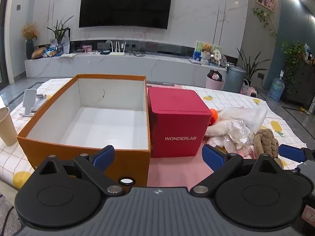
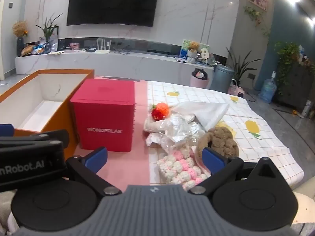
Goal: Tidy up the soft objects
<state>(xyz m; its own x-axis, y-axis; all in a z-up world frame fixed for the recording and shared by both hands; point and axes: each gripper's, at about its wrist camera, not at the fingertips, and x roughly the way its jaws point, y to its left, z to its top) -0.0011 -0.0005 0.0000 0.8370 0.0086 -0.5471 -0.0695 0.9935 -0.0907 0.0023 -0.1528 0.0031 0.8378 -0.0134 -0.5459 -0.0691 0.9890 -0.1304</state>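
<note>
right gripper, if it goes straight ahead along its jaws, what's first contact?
Most likely the pink-and-white knitted piece, which lies just ahead between the open jaws of the right gripper. The crinkled plastic sits behind it. Depth is uncertain.

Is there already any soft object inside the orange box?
No, the orange box shows only its bare white floor, and the soft things lie on the table beside the red box.

Left tongs (image 1: 158, 156) wide open, nothing betw. pads. Orange box (image 1: 59, 145) w/ white inside, empty, beside red WONDERLAB box (image 1: 177, 125). Soft pile (image 1: 236, 129) at right on surface (image 1: 226, 98).
</note>
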